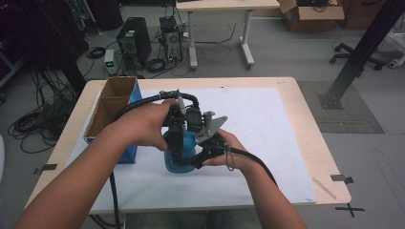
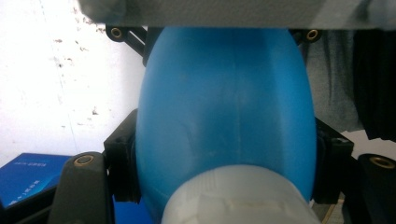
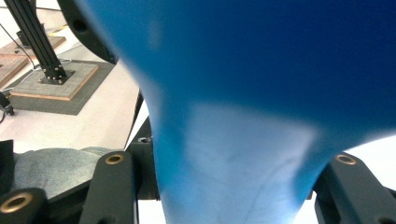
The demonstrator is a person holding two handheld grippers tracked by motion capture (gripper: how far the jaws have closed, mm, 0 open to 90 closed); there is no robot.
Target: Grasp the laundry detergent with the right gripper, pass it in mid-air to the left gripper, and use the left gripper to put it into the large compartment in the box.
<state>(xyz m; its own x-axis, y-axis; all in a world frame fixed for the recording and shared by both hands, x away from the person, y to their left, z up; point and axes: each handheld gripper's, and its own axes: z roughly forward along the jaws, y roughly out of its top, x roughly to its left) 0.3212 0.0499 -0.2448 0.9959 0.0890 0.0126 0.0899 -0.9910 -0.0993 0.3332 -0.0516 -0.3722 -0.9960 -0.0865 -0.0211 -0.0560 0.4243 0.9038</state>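
Note:
A blue plastic bottle (image 1: 183, 163) stands on the white mat (image 1: 267, 129) near the middle of the table. My left gripper (image 1: 175, 139) comes down on it from above, and in the left gripper view its black pads (image 2: 122, 163) press on both sides of the blue bottle (image 2: 224, 107), just past its white cap (image 2: 238, 198). My right gripper (image 1: 199, 156) reaches in from the right. In the right gripper view the blue bottle (image 3: 233, 154) narrows between the two jaws, with my right gripper (image 3: 229, 182) shut on that narrow part.
An open cardboard box (image 1: 111, 107) with a blue side stands at the table's left edge, close to my left forearm. Beyond the table's far edge lie computer cases (image 1: 133, 40), cables and a desk. A black post (image 1: 363, 47) stands at the right.

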